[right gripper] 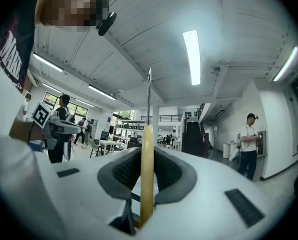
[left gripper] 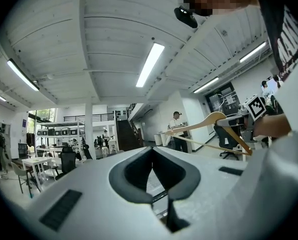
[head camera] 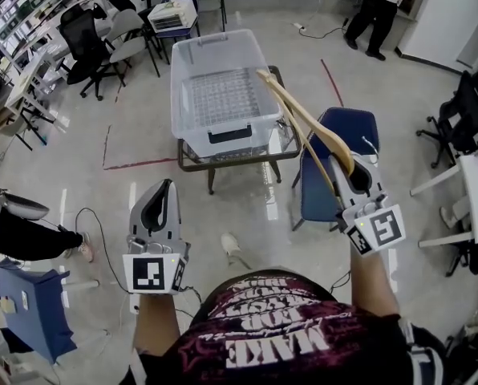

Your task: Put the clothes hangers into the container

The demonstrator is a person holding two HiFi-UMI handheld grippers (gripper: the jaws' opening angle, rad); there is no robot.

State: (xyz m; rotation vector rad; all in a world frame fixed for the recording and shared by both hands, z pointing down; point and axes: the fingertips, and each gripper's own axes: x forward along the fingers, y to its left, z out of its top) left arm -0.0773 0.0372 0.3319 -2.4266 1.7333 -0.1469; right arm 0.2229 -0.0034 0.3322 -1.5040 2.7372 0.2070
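Observation:
A clear plastic container [head camera: 220,45] stands empty on a small glass table [head camera: 277,147] ahead of me. My right gripper [head camera: 352,169] is shut on a wooden clothes hanger [head camera: 301,125], which slants up and left, its far end over the container's right rim. In the right gripper view the hanger [right gripper: 147,174] stands edge-on between the pads of the gripper [right gripper: 147,156], its metal hook pointing up. My left gripper [head camera: 164,188] hovers low at the left, short of the table, shut and empty. The left gripper view shows its own gripper [left gripper: 152,151] closed and the hanger [left gripper: 209,121] at right.
A blue chair [head camera: 343,131] stands right of the table, under my right gripper. Office chairs [head camera: 103,42] and desks fill the back left. A person [head camera: 375,10] stands at the far right. A blue board [head camera: 34,311] and a floor cable [head camera: 103,239] lie at the left.

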